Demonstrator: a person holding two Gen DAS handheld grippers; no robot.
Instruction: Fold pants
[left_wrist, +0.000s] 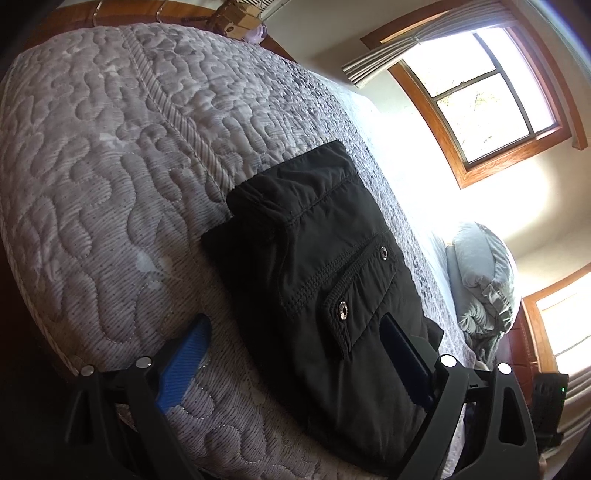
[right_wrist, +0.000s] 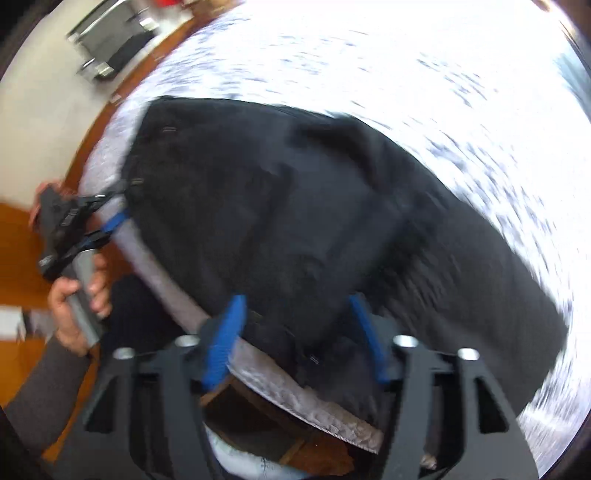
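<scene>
- Location: the black pants (left_wrist: 325, 266) lie on the quilted mattress (left_wrist: 110, 155), folded into a compact stack close to the mattress edge nearest the person. The pocket flap with two metal snaps (left_wrist: 343, 307) faces up.
- Left gripper (left_wrist: 295, 354): jaws released and spread wide. One blue finger rests over the bare mattress beside the pants; the other lies on top of the pants near the pocket flap. Nothing is pinched between them.
- Right gripper (right_wrist: 299, 325): jaws released, hanging above the near edge of the pants and pointing steeply down. The view is motion-blurred, yet both blue fingers stand clearly apart with no cloth clamped.
- In the right wrist view, the person's hand (right_wrist: 79, 295) holds the left gripper's handle off the mattress edge, beside one end of the pants.
- Handling, as a judgement: the fabric appears light, thin and limp, with a smooth weave that may slide layer over layer. It is not fragile.
- Grip points, as a judgement: take hold at stitched seams, the waistband or the folded edge, pinching all layers together. Avoid the snaps, which give the pads poor purchase.
- Risk: lifting one corner alone is likely to let the stack unfold.
</scene>
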